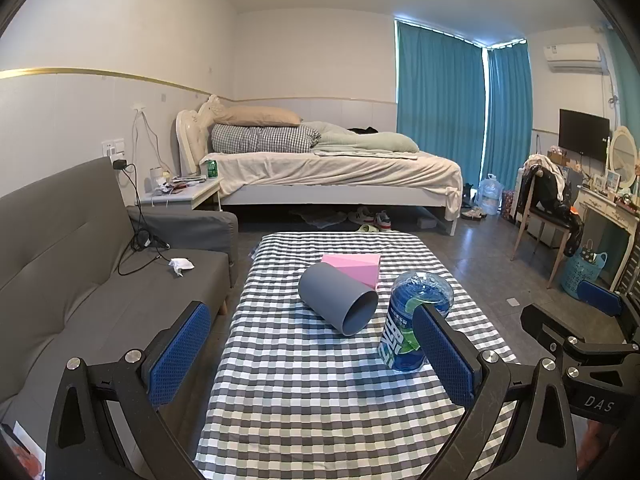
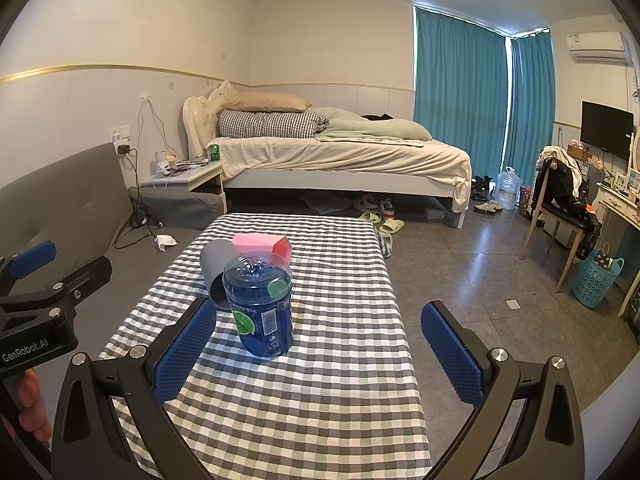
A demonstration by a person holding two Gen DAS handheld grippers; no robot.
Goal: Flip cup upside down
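Note:
A grey cup [image 1: 338, 297] lies on its side on the checked table [image 1: 304, 392], its open mouth facing the near right. In the right wrist view the cup [image 2: 215, 261] is partly hidden behind a blue bottle [image 2: 262, 304]. My left gripper [image 1: 316, 352] is open and empty, held over the near part of the table, short of the cup. My right gripper [image 2: 320, 344] is open and empty, near the table's right side, with the bottle just ahead of its left finger.
The blue bottle [image 1: 414, 320] stands to the right of the cup. A pink box [image 1: 354, 266] lies just behind the cup. A grey sofa [image 1: 80, 264] runs along the table's left side. Bare floor [image 2: 480, 280] lies to the right, a bed [image 1: 328, 172] beyond.

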